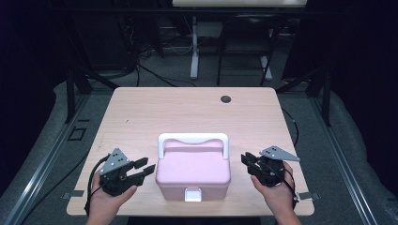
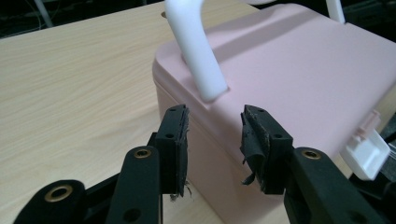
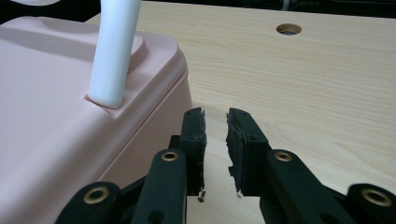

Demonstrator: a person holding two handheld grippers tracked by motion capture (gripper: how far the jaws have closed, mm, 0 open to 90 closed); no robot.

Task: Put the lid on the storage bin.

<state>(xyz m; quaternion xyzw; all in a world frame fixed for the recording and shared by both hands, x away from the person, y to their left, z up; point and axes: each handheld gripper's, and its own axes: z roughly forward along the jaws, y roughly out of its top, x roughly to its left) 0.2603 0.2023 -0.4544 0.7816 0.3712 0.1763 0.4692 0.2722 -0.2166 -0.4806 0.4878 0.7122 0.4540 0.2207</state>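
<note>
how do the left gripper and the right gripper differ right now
The left gripper has a wider jaw gap than the right gripper. The left sits at the box's left side, the right at its right side. Both are empty, hand-held and aimed at the box without touching it.

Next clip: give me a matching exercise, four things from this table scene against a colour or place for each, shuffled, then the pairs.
Things:
1. box
2. handle
3. round hole
4. left gripper

Colour or place:
A. white, arched over the lid
B. far side of the table
C. pink, near the front edge
D. beside the box's left wall, nothing between its jaws

Pairs: 1-C, 2-A, 3-B, 4-D
</note>
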